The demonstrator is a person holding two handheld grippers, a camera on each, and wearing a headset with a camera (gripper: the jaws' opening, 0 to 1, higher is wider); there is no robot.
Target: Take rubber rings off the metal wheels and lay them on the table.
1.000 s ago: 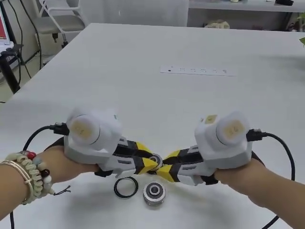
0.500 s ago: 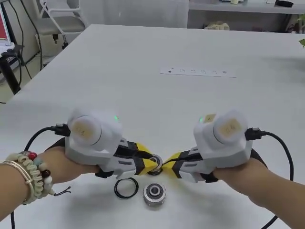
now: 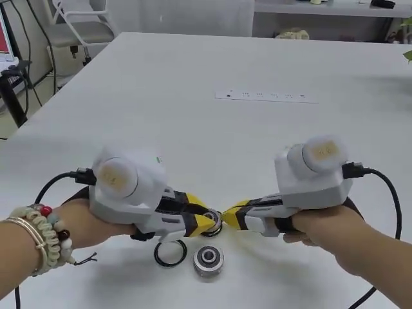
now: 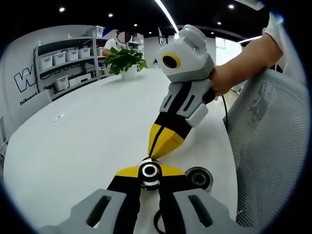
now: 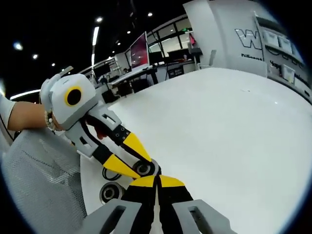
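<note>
The left claw (image 3: 207,222) is closed on a small silver metal wheel (image 4: 149,175) and holds it by its two flat sides, just above the white table (image 3: 193,96). The right claw (image 5: 157,179) has its yellow tips pressed together and touches the rim of this wheel from about 3 o'clock in the head view. I cannot tell whether a thin edge of rubber is pinched between the tips.

Compared with one second ago, the body of the right gripper has risen, rolled and gone a little toward 3 o'clock, while its tips stayed at the wheel. The left gripper has hardly moved. I judge that the pull on the rubber ring is starting and that the ring is not off yet. The left claw must keep the wheel firm, or the wheel may slip out with the ring.

Further out, at about 7 o'clock from the held wheel, a black rubber ring (image 3: 170,252) lies flat on the table. At 6 o'clock lies a second round metal wheel (image 3: 208,259), just beside that ring. Both are in the same places as before, so one ring seems finished.
</note>
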